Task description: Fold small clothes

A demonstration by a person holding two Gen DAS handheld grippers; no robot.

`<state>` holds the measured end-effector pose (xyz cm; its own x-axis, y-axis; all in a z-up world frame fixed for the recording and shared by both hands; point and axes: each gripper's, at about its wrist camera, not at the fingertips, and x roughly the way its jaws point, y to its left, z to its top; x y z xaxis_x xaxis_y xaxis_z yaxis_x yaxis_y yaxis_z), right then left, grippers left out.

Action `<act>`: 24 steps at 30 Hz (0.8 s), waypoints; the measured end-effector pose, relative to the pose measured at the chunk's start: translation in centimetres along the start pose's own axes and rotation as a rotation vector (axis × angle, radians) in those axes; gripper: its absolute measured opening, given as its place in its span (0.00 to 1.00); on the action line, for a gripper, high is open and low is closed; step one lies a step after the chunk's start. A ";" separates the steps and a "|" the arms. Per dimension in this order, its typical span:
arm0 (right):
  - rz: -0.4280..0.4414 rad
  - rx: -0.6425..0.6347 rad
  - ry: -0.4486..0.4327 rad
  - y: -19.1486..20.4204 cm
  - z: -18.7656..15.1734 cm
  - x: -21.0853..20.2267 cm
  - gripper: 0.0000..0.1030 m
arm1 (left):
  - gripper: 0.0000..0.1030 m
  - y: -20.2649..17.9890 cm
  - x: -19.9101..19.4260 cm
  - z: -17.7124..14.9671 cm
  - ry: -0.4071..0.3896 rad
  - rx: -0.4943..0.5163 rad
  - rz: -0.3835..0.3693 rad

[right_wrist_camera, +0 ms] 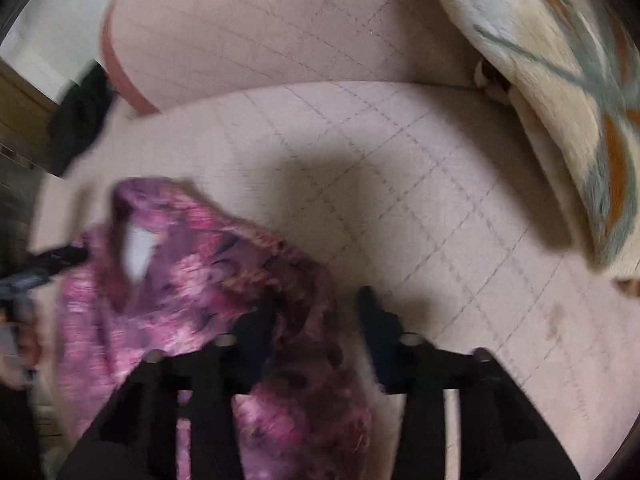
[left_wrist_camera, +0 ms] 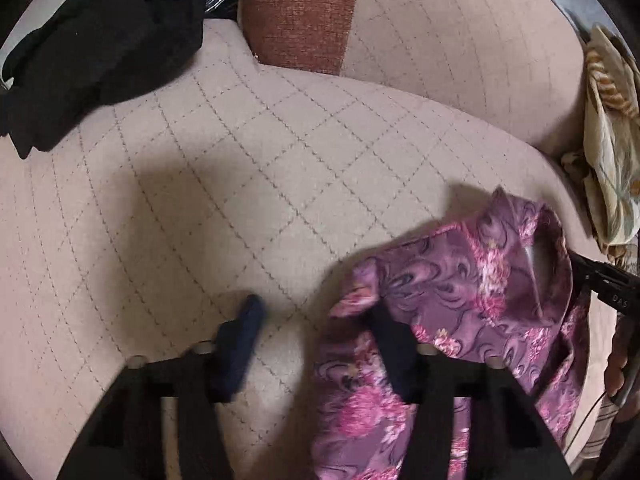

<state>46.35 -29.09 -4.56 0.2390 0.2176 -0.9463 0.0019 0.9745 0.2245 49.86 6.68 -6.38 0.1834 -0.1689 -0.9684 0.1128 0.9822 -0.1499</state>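
The left gripper (left_wrist_camera: pixel 316 332) is spread wide, one finger over the purple floral garment (left_wrist_camera: pixel 460 300); the right gripper (right_wrist_camera: pixel 312 320) is spread too. The garment lies crumpled on the quilted sofa (left_wrist_camera: pixel 240 180).

Soft, dim indoor light casts broad shadows on the quilted cushion (left_wrist_camera: pixel 248 168) ahead of both tools. The right wrist view is motion-blurred throughout; both frames bend and darken at the edges.

Small purple garment with pink floral print (left_wrist_camera: pixel 460 300), satin-like fabric, lies crumpled on the quilted beige cushion. Neck opening faces up, pale label visible inside.
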 end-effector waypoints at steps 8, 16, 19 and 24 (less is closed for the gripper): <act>0.005 -0.006 -0.061 0.7 -1.7 -5.4 0.06 | 0.06 -1.3 -7.7 -2.0 -0.131 0.026 -0.023; 0.120 -0.063 -0.247 1.1 -13.6 -20.8 0.06 | 0.06 -1.8 -24.9 -15.8 -0.339 0.145 -0.139; 0.167 -0.064 -0.302 1.6 -20.6 -25.2 0.06 | 0.06 -1.9 -28.4 -23.4 -0.377 0.167 -0.145; 0.201 0.019 -0.334 2.7 -31.0 -26.5 0.06 | 0.06 -2.2 -27.2 -33.7 -0.363 0.161 -0.123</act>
<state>9.94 -30.52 13.93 0.5391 0.3715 -0.7559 -0.0605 0.9122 0.4052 11.71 11.83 13.59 0.4883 -0.3306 -0.8076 0.3012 0.9325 -0.1995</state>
